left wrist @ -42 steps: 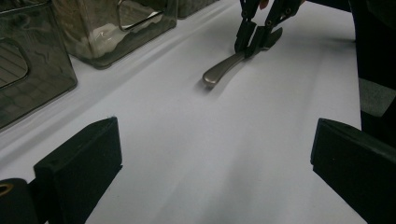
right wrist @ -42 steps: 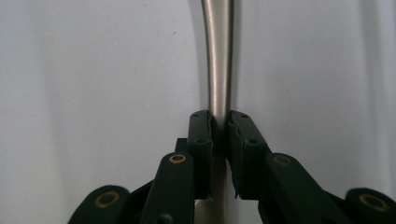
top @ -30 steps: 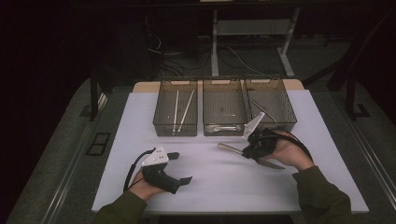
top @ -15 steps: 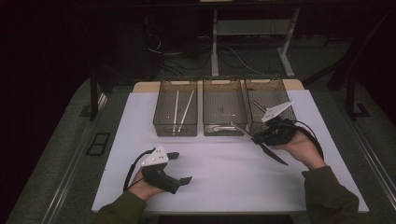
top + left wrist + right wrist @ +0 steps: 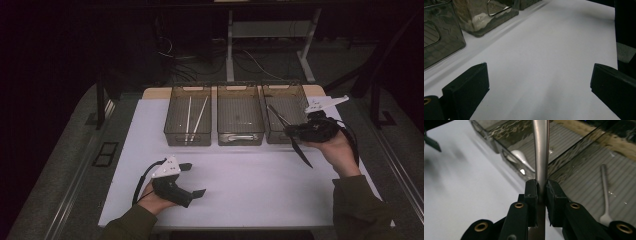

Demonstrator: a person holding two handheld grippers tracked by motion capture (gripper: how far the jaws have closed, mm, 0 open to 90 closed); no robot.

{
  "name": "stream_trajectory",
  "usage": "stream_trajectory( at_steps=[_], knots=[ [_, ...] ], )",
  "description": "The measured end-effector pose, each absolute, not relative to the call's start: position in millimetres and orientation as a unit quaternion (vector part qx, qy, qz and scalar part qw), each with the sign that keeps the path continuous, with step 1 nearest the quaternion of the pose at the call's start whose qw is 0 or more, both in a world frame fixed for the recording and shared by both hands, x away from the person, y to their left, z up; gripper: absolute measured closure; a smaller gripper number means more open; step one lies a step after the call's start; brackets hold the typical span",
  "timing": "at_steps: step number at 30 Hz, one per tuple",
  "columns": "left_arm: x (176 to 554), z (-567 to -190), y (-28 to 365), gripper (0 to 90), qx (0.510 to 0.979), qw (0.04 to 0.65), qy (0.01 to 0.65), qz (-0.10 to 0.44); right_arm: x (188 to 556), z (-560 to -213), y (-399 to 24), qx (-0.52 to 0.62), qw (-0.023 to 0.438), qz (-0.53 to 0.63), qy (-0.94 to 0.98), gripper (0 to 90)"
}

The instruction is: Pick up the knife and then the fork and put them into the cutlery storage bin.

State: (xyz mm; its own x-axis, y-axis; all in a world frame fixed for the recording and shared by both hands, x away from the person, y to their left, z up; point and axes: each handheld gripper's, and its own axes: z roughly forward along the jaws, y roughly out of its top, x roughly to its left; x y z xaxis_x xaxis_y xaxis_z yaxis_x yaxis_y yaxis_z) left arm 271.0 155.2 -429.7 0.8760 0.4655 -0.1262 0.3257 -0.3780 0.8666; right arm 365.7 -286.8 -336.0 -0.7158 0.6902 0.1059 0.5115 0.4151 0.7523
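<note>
Worktop [image 5: 260,195]: wide bare white area at 6 o'clock. Three bins at 12; right bin [image 5: 292,97] near rt edge. Left hand-held gripper [image 5: 192,180], 7 o'clock, jaws wide apart, nothing in them. Right hand-held gripper [image 5: 292,131], 3 o'clock, clamps metal utensil handle [image 5: 541,157] over right bin's front rim.

Room dim, edges near black. White table top [image 5: 260,185] brightly lit against grey floor [image 5: 65,165]. Beyond the far edge, a pale metal desk frame [image 5: 270,30] stands on the floor, loose dark cables [image 5: 200,55] trailing beneath. Dark struts [image 5: 101,100] flank the table on both sides.
</note>
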Motion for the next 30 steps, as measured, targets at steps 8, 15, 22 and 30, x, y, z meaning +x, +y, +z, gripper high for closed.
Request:
stream_trajectory(
  at_steps=[8, 15, 22, 30],
  knots=[
    [271, -430, 155, 0.9, 0.826, 0.505, 0.240, 0.069, 386, -320, -299, 0.391, 0.144, 0.420, 0.806, 79.4],
    [271, -430, 155, 0.9, 0.826, 0.505, 0.240, 0.069, 411, -307, -302, 0.412, 0.169, 0.420, 0.791, 79.4],
    [271, -430, 155, 0.9, 0.826, 0.505, 0.239, 0.068, 433, -300, -303, 0.426, 0.188, 0.421, 0.778, 79.4],
    [271, -430, 155, 0.9, 0.826, 0.506, 0.240, 0.067, 457, -304, -306, 0.441, 0.215, 0.422, 0.762, 79.3]
  ],
)
